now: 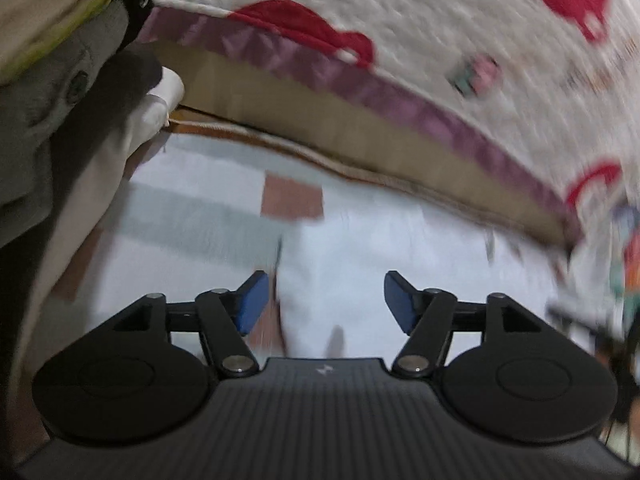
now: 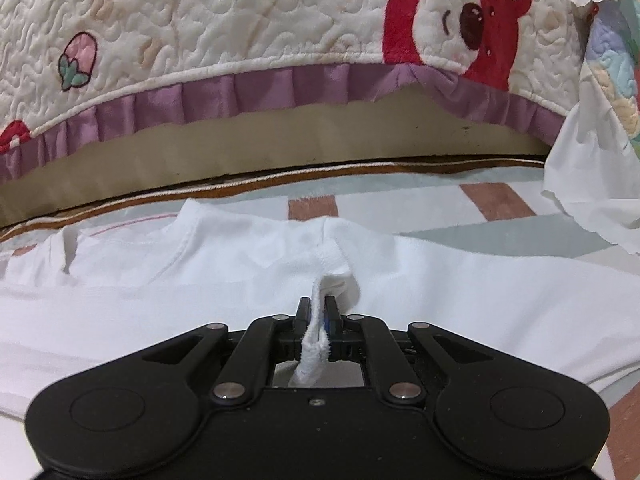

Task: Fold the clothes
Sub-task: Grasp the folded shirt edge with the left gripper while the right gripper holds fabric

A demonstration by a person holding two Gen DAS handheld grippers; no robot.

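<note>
On the bed, a white shirt [image 2: 460, 292] of smooth, soft knit lies spread over a sheet [image 2: 492, 236] patterned in pale grey-green, white and brick-red blocks. The right gripper [image 2: 319, 308] has its fingers closed on a narrow fold of the shirt's ribbed edge, which stands pinched upright between the blue pads and trails back through the black linkage as a fuzzy strip. Behind the shirt, a cream quilt [image 2: 224, 20] with wavy stitching hangs over the bed's far side; it carries a plush red bear [image 2: 452, 20], a small pink strawberry [image 2: 78, 62] and a pleated lilac satin frill [image 2: 248, 98] along its hem. At the right edge hangs thin white cloth [image 2: 576, 164] with a scalloped border.

The left view is blurred. The left gripper [image 1: 326, 300] has its fingers spread wide, blue pads [image 1: 252, 302] apart with nothing between them, above the shirt [image 1: 360, 264] and sheet [image 1: 192, 200]. Grey and cream fabrics [image 1: 48, 92] are heaped at the left.
</note>
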